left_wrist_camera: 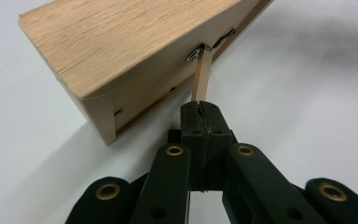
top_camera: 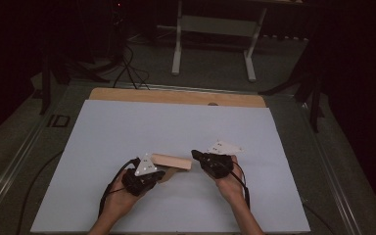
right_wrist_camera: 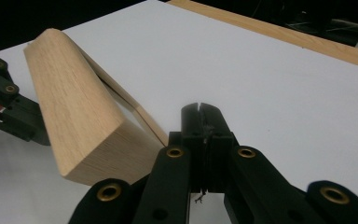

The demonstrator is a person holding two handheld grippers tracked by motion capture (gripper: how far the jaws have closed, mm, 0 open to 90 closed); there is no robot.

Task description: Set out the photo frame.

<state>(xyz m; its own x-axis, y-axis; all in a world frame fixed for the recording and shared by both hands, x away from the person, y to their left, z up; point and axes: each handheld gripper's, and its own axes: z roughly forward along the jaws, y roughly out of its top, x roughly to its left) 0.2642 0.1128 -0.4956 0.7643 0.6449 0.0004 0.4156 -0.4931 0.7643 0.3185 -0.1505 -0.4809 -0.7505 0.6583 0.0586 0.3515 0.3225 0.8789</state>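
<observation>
A light wooden block (top_camera: 171,160) stands tilted on the white sheet (top_camera: 127,127) between my two grippers. From its underside hangs a thin wooden strip (left_wrist_camera: 202,77), fixed by a small metal hinge. My left gripper (left_wrist_camera: 199,106) is shut on the lower end of that strip, at the block's left end (top_camera: 159,174). My right gripper (right_wrist_camera: 199,109) is shut with nothing visible between its jaws, and sits just off the block's right end (top_camera: 195,154). In the right gripper view the block (right_wrist_camera: 74,116) leans at the left, with the strip (right_wrist_camera: 135,112) running under it.
The white sheet covers a wooden tabletop whose far edge (top_camera: 176,96) shows bare. A metal frame stand (top_camera: 215,29) is on the floor beyond the table. Cables trail from both grippers toward the near edge.
</observation>
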